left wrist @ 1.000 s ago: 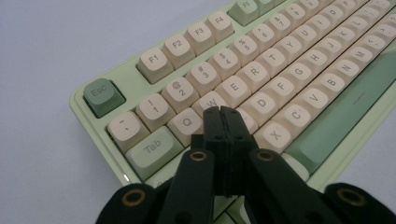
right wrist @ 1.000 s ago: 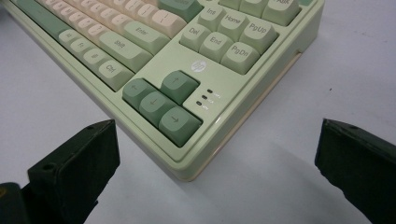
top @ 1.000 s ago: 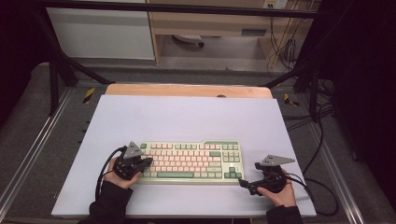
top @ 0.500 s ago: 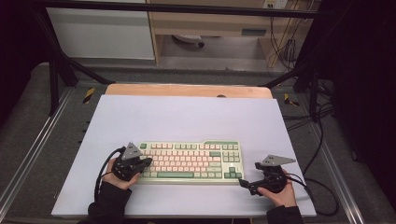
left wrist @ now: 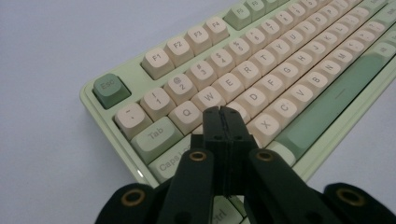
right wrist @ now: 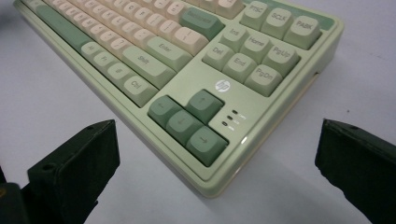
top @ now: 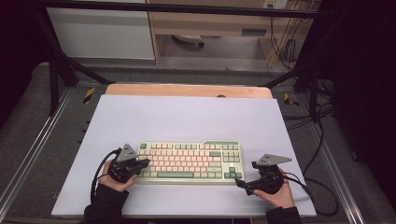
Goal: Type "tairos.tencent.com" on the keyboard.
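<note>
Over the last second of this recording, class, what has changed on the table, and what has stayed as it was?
Nothing has visibly changed. The keyboard lies in the same place on the table. The left hand-held gripper stays shut, its tips over the keys at the keyboard's left end, nothing held. The right hand-held gripper stays open by the near right corner, apart from the keyboard.

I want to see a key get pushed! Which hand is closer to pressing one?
Probably the left. Its hand-held gripper is shut to a narrow tip right over the keyboard letters near Caps Lock. The right hand-held gripper is open wide, off the corner by the arrow keys.
</note>
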Available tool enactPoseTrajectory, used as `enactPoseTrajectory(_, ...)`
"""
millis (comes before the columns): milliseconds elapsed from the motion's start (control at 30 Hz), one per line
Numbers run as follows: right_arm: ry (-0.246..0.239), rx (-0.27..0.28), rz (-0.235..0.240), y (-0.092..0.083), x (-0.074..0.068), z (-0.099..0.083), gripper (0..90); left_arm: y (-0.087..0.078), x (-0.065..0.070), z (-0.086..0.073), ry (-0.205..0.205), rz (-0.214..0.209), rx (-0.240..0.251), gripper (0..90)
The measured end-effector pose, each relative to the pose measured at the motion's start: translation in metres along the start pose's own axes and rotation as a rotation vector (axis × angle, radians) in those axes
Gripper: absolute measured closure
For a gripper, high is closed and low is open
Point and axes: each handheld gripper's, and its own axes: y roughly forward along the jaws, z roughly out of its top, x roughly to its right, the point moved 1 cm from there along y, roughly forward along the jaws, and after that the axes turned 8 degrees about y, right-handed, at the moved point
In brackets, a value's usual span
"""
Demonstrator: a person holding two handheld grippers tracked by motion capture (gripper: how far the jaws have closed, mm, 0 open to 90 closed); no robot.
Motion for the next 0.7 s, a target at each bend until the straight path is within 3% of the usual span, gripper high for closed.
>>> enactPoseTrajectory(233, -0.032, 0.016, 0.016, 0.003, -0.015, 0.009, 8.8, -0.001, 0.0, 0.0, -0.002, -0.001, 0.005, 90.0)
enactPoseTrajectory(367, -0.04, 0.041, 0.045, 0.006, -0.022, 0.014, 18.2, 0.0, 0.0, 0.0, 0.002, -0.005, 0.005, 90.0)
enactPoseTrajectory(700, -0.09, 0.032, 0.111, 0.018, -0.045, 0.03, 42.5, -0.001, 0.0, 0.0, -0.001, -0.006, 0.011, 90.0)
